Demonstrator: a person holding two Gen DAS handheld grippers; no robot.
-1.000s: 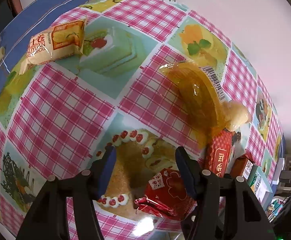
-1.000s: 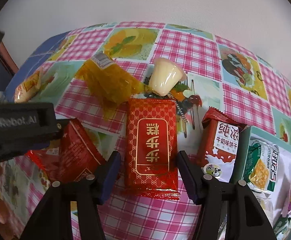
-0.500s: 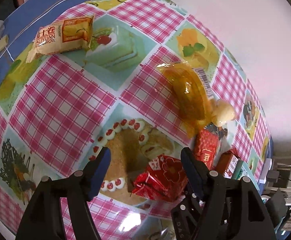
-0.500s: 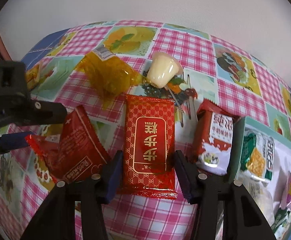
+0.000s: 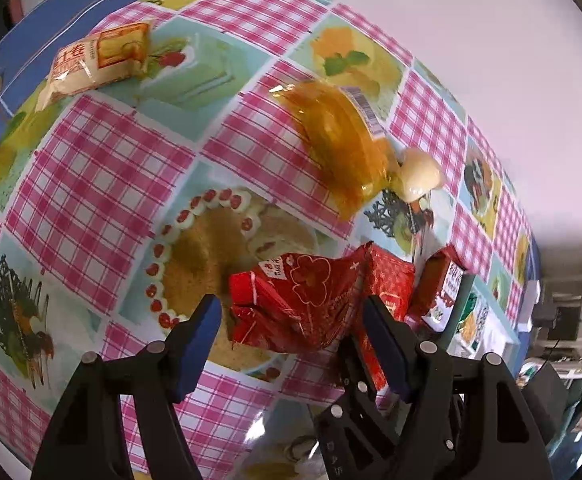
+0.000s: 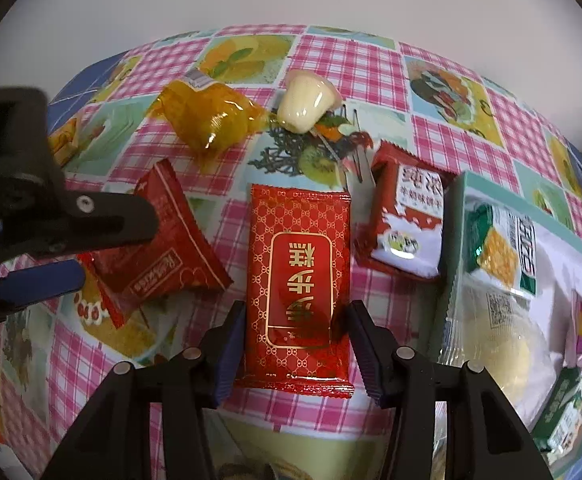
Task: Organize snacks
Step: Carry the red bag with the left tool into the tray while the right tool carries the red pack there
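On the checked tablecloth (image 5: pixel 91 168), going left to right, the left gripper (image 5: pixel 293 322) tilts steeply down toward the cloth with its blue pads spread wide; a crumpled red packet (image 5: pixel 303 300) lies between them, but neither pad presses on it, so it is released. In the right wrist view that same gripper comes in from 9 o'clock, its black finger (image 6: pixel 91 220) lying over the crumpled packet's left edge. At 11 o'clock from the packet, well apart, lies a yellow cake-roll packet (image 5: pixel 95 60); at 1 o'clock an amber bag (image 5: pixel 339 140) touches a pale jelly cup (image 5: pixel 421 174).

Just right of the crumpled packet, the right gripper (image 6: pixel 297 354) also points steeply down, straddling the near end of a flat red packet with gold lettering (image 6: pixel 299 292). Its pads sit against the packet's two long edges, clenched on it, while the packet lies flat on the cloth. At 2 o'clock from it a red-and-white biscuit packet (image 6: pixel 407 220) leans against the wall of a teal box (image 6: pixel 457 216), which holds several snacks, a green-and-white packet (image 6: pixel 499 248) among them.
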